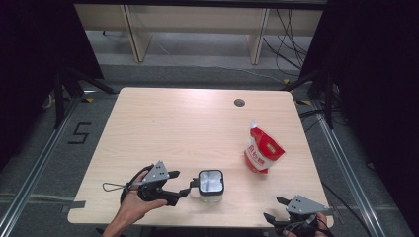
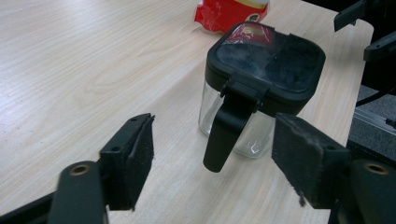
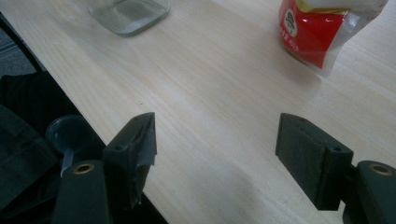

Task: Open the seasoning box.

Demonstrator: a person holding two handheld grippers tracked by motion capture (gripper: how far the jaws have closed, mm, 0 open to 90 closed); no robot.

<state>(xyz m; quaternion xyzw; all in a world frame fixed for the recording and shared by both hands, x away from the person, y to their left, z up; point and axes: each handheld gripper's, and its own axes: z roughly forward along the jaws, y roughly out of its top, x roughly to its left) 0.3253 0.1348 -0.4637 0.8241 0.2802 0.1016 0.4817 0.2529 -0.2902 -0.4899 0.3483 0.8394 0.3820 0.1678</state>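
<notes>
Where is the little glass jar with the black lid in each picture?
High view: the jar sits near the table's front edge, just right of the left gripper.
Left gripper view: jar at centre right, beyond the open jaws.
Right gripper view: its glass base at the top left.
Shared landmark: the red pouch.

A wooden table (image 1: 163, 128) bears a lidded glass jar (image 1: 211, 183) and a red pouch (image 1: 262, 149).
</notes>
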